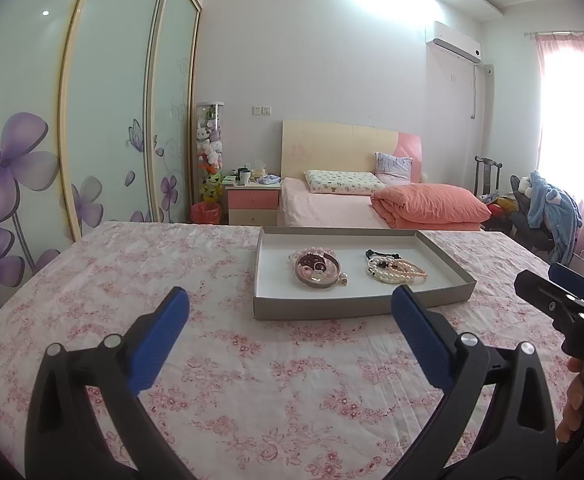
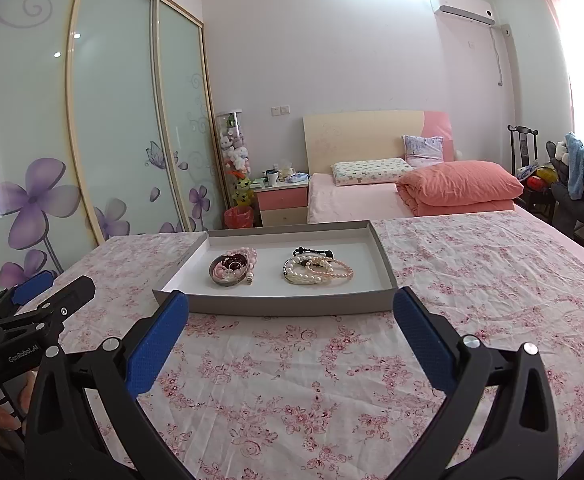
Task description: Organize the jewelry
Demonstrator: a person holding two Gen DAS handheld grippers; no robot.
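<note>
A shallow grey tray (image 1: 315,307) (image 2: 292,306) sits on the floral tablecloth. Inside at left is a small round dish (image 1: 317,271) (image 2: 230,269) with rings and small pieces, ringed by a pink bead bracelet (image 1: 315,250) (image 2: 248,254). At right lies a pile of pearl and pink bead bracelets (image 1: 395,272) (image 2: 317,270) with a black bead strand (image 1: 377,255) (image 2: 309,250). My left gripper (image 1: 290,304) is open and empty, short of the tray. My right gripper (image 2: 290,308) is open and empty at the tray's near wall. Each shows at the other view's edge (image 1: 555,292) (image 2: 52,292).
The table (image 1: 132,264) (image 2: 491,264) is covered by a pink floral cloth. Beyond it are a bed with an orange quilt (image 1: 431,202) (image 2: 459,186), a nightstand (image 1: 252,200), a red bin (image 1: 206,213) and sliding wardrobe doors (image 1: 104,112) at left.
</note>
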